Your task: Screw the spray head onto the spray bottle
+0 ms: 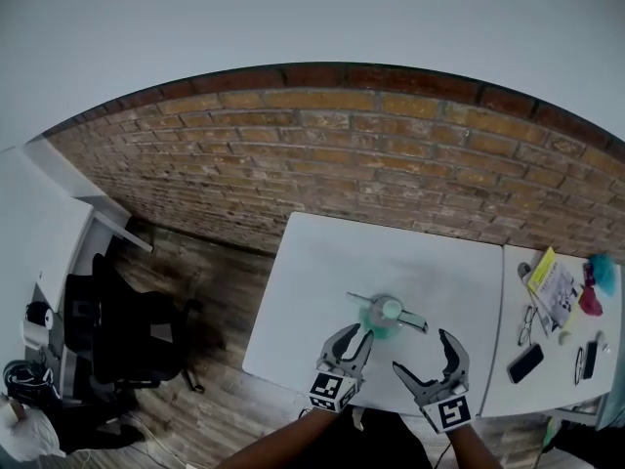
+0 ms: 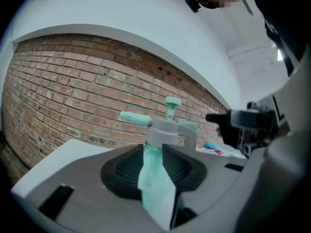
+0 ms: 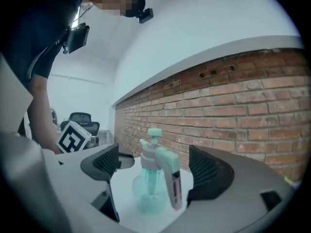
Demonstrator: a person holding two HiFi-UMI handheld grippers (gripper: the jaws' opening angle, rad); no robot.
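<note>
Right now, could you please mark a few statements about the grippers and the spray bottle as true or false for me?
1. The left gripper is shut on the spray bottle. True.
2. The right gripper is clamped on the spray head. False: its jaws stand apart with nothing gripped, and the bottle is beyond them.
3. The spray head sits on top of the bottle. True.
4. The wall behind the table is white tile. False: it is red-brown brick.
</note>
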